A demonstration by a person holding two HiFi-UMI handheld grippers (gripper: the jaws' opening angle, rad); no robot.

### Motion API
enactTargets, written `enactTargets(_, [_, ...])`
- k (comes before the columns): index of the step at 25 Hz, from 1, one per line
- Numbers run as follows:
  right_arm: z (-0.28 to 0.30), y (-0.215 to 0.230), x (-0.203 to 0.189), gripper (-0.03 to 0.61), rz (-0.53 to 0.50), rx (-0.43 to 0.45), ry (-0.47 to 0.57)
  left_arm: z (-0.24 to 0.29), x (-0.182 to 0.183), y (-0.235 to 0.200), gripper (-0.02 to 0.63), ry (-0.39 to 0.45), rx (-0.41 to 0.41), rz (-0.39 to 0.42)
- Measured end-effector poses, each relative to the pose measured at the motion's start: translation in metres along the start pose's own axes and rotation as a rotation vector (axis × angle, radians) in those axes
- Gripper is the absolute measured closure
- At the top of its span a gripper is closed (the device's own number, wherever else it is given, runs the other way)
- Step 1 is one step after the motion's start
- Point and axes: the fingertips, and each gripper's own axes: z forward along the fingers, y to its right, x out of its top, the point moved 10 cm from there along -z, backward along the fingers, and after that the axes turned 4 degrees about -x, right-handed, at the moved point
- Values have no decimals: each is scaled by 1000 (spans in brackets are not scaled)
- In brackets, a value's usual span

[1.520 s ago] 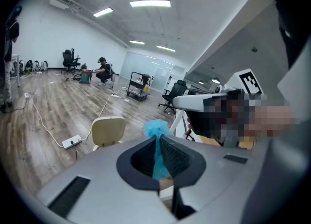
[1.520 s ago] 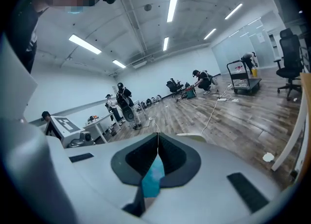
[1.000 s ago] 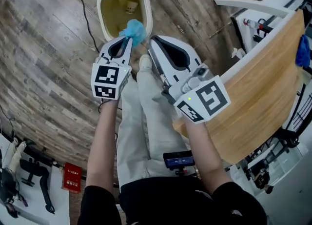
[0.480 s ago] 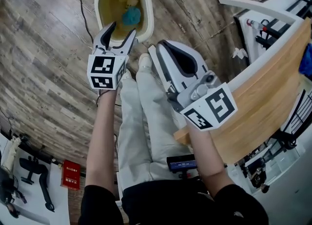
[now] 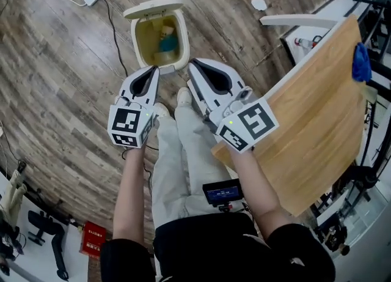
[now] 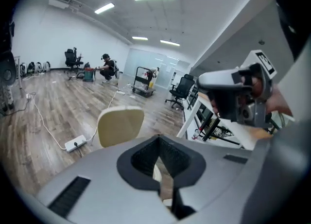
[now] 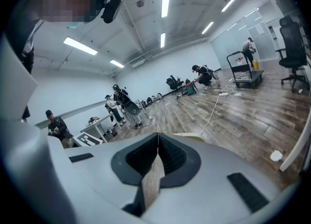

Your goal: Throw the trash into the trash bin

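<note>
Left claw (image 5: 154,70): jaws together with nothing between them, having just been closing on nothing. It hangs just short of the trash bin (image 5: 181,35) and points down at it, which looks like the pose of a claw whose load is gone

Right claw (image 5: 190,63): jaws together, empty, held beside the left one over the person's legs. It appears idle

Trash bin: stands on the wood floor (image 5: 55,66), lid (image 5: 153,9) tipped back so things can drop straight in

Blue trash (image 5: 168,43): lies inside the bin beside a small pale piece (image 5: 164,30). This piece looks finished with

Desk (image 5: 305,134): at the right, with a blue cloth (image 5: 360,62) at its far edge. Whether that is trash cannot be told

White scrap (image 5: 259,3): on the floor, well apart from the bin
</note>
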Motion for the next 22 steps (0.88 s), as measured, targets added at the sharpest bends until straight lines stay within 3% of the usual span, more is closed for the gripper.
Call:
enactTargets(8, [-62, -99, 69, 580, -114, 81, 98, -138, 111, 87, 607, 216, -22, 212])
enactTargets(14, [-129, -197, 88, 580, -246, 126, 148, -260, 124, 158, 607, 357, -17, 245])
enactTargets(18, [-151, -230, 101, 580, -310, 193, 220, -291, 146, 177, 607, 411, -45, 363])
enactTargets(22, [-172, -248, 120, 580, -357, 211, 248, -312, 162, 188, 607, 459, -26, 384])
